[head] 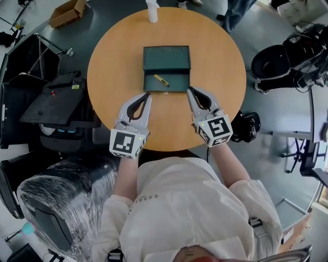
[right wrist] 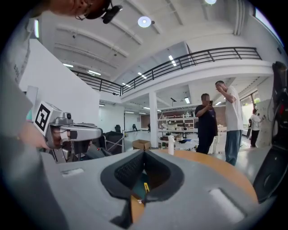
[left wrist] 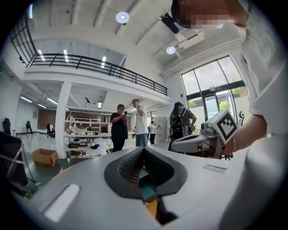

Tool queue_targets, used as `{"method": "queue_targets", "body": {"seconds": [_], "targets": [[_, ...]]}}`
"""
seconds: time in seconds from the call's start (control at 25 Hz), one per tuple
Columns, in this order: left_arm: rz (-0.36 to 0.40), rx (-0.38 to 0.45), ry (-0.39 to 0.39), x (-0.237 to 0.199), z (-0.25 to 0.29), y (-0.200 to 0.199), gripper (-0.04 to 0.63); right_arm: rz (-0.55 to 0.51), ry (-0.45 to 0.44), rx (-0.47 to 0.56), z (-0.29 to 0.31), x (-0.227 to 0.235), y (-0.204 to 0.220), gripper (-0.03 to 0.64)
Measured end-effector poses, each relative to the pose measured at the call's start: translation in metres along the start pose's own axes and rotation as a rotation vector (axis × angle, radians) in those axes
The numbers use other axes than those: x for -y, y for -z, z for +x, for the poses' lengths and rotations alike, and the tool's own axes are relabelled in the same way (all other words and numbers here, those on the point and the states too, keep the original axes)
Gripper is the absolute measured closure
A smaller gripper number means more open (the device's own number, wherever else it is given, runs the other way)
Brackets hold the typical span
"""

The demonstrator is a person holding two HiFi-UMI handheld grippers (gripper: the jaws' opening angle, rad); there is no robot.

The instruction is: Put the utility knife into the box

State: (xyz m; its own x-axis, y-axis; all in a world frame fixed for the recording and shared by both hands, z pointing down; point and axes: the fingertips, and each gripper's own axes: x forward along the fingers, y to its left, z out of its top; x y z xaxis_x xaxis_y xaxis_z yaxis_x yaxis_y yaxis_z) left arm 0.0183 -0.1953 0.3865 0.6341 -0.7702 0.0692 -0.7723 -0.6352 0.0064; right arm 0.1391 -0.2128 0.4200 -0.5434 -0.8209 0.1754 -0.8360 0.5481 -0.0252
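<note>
The utility knife (head: 161, 80), a slim yellow one, is lying inside the open dark green box (head: 177, 83), toward the left of its near tray and slanting across it. The box is sitting at the middle of the round wooden table (head: 118, 56), with its lid (head: 166, 57) folded back on the far side. By my reading the task's one step is done: the knife is in the box and neither tool is touching it. Little seems to be left beyond drawing the hands away. Closing the lid might follow, though the task sentence is not asking for it.

The person is reaching both forearms forward over the near edge of the table. The left gripper (head: 148, 94) is pointing toward the box's near left corner and the right gripper (head: 189, 89) toward its near right corner, so the two are angling in toward each other with their tips just beside the box's near wall. Whether either tip is touching the box or the tabletop cannot be told.

Both tools are clenched on nothing. In each gripper view the two jaws are meeting at their tips, and only the box and the tabletop are showing through the hollow behind them.

A white bottle (head: 152, 11) is standing at the table's far edge, well apart from the box, and several people (left wrist: 128, 123) are standing in the hall beyond.
</note>
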Motion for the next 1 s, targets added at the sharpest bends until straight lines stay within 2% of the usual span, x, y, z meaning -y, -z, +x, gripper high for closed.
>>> {"method": "queue_targets", "body": {"seconds": [0.2,0.4,0.64,0.76,1.0], "targets": [[-0.005,0.001,0.039,0.017,-0.015,0.008,0.58,0.145,-0.023,-0.03,-0.007,-0.009,0.015,0.624],[-0.035,-0.006,0.026,0.014,-0.054,0.02,0.578,0.121,-0.007,-0.03,-0.016,-0.035,0.014,0.624],[-0.047,0.012,0.004,0.005,-0.124,0.012,0.579,0.102,0.015,-0.041,-0.041,-0.099,0.01,0.624],[-0.048,0.023,0.021,0.01,-0.159,0.011,0.579,0.093,0.039,-0.041,-0.059,-0.132,0.012,0.624],[-0.08,0.023,0.09,0.033,-0.208,0.022,0.579,0.007,0.087,-0.056,-0.101,-0.189,0.019,0.624]]}}
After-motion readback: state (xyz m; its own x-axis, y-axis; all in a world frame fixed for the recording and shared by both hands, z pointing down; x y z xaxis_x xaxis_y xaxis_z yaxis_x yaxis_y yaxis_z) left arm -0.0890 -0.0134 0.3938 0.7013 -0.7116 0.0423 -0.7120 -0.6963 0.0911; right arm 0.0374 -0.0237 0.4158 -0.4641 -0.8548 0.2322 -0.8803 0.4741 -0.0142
